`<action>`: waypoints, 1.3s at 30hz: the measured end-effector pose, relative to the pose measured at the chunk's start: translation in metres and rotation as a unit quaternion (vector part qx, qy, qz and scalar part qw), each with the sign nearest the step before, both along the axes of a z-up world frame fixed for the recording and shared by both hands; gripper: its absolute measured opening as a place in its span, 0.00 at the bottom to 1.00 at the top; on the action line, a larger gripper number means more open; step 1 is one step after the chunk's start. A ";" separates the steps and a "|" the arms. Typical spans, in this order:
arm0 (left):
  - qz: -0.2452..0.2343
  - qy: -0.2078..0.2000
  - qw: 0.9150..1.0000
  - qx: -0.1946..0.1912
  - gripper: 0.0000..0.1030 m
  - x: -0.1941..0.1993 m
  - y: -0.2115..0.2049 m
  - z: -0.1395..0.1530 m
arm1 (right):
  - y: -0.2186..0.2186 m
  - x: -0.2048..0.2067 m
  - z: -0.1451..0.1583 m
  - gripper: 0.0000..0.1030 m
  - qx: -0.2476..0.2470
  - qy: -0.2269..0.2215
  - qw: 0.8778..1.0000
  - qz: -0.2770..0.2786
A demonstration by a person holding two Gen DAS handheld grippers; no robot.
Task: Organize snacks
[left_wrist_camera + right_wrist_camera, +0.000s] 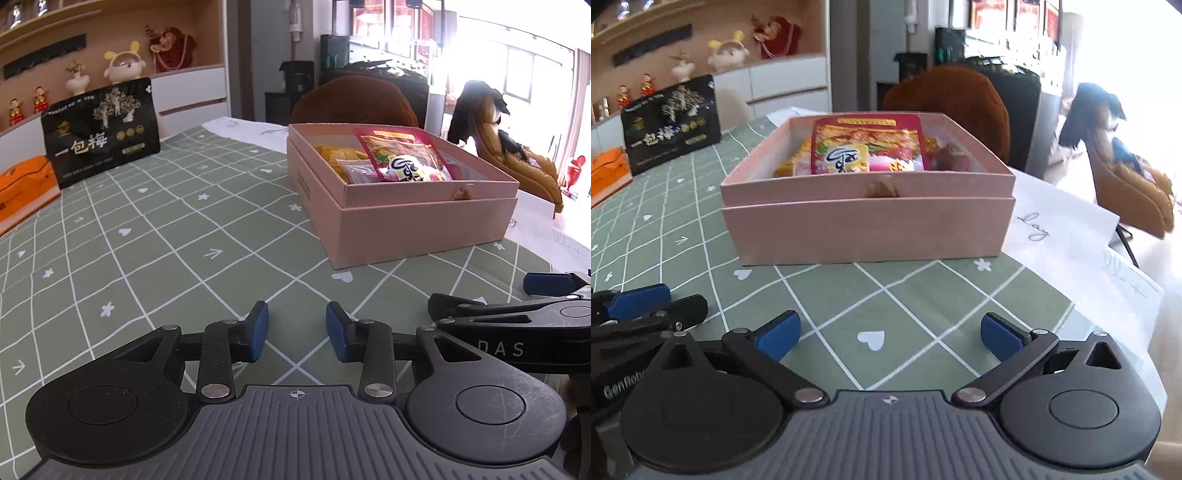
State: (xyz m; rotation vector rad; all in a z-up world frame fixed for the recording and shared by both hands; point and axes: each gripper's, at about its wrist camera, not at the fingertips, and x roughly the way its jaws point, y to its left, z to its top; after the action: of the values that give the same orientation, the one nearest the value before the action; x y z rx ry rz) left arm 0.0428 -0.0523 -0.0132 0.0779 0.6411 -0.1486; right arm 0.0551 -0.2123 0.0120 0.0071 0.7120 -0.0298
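Note:
A pink cardboard box (424, 229) (868, 232) sits on the green checked tablecloth (147, 240) (905, 295). Inside it lie a red snack packet (402, 155) (868, 147) and yellow packets (340, 157) (790, 166). A black pouch (101, 131) (670, 122) stands upright at the far left of the table. My left gripper (297, 332) hovers low over the cloth, short of the box, its blue pads apart with nothing between them. My right gripper (890, 334) is wide open and empty, in front of the box's near wall. Each gripper shows at the edge of the other's view.
An orange box (26, 188) (607, 173) lies at the table's left edge. White paper (1071, 236) with handwriting lies right of the pink box. A brown chair back (354, 99) (953, 99) stands behind the table. Shelves with figurines line the far wall.

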 end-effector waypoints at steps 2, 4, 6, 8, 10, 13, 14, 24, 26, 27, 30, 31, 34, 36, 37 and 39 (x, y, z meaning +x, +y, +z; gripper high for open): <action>-0.001 0.000 1.000 -0.004 0.39 0.000 0.001 0.000 | 0.000 0.000 0.000 1.00 0.000 -0.001 1.000 -0.001; -0.001 0.000 1.000 -0.006 0.39 0.000 0.002 0.000 | -0.001 -0.001 0.001 1.00 0.001 -0.003 1.000 -0.001; -0.001 0.000 1.000 -0.005 0.39 0.000 0.002 0.000 | -0.001 -0.001 0.001 1.00 0.001 -0.003 1.000 -0.001; -0.001 -0.001 1.000 -0.003 0.39 0.000 0.001 0.000 | -0.001 -0.001 0.001 1.00 0.000 -0.003 1.000 -0.001; -0.001 -0.001 1.000 -0.003 0.39 0.000 0.001 0.000 | -0.001 -0.002 0.001 1.00 0.000 -0.003 1.000 -0.001; -0.001 -0.001 1.000 -0.003 0.39 0.000 0.001 0.000 | -0.001 -0.002 0.001 1.00 0.000 -0.003 1.000 -0.001; -0.001 -0.001 1.000 -0.003 0.39 0.000 0.001 0.000 | -0.001 -0.002 0.001 1.00 0.000 -0.003 1.000 -0.001; -0.001 -0.001 1.000 -0.003 0.39 0.000 0.001 0.000 | -0.001 -0.002 0.001 1.00 0.001 -0.003 1.000 -0.001; -0.001 -0.001 1.000 -0.003 0.39 0.000 0.001 0.000 | -0.001 -0.002 0.001 1.00 0.001 -0.003 1.000 -0.001; -0.002 -0.001 1.000 -0.003 0.39 0.000 0.001 0.000 | -0.001 -0.002 0.001 1.00 0.001 -0.003 1.000 -0.001; -0.001 -0.001 1.000 -0.003 0.39 0.000 0.001 0.000 | -0.001 -0.002 0.001 1.00 0.001 -0.003 1.000 -0.001; -0.001 -0.001 1.000 -0.003 0.39 0.000 0.001 0.000 | -0.001 -0.002 0.001 1.00 0.001 -0.003 1.000 -0.001; -0.001 -0.001 1.000 -0.003 0.39 0.000 0.001 0.000 | -0.001 -0.002 0.001 1.00 0.001 -0.003 1.000 -0.001; -0.001 -0.001 1.000 -0.003 0.39 0.000 0.001 0.000 | -0.001 -0.002 0.001 1.00 0.001 -0.003 1.000 -0.001; -0.001 -0.001 1.000 -0.003 0.39 0.000 0.001 0.000 | -0.001 -0.002 0.001 1.00 0.001 -0.003 1.000 -0.001; -0.001 -0.001 1.000 -0.003 0.39 0.000 0.001 0.000 | -0.001 -0.002 0.001 1.00 0.001 -0.003 1.000 -0.001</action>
State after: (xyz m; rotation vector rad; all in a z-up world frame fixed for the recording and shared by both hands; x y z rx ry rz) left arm 0.0427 -0.0509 -0.0136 0.0727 0.6388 -0.1534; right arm 0.0534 -0.2132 0.0128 0.0094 0.7055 -0.0320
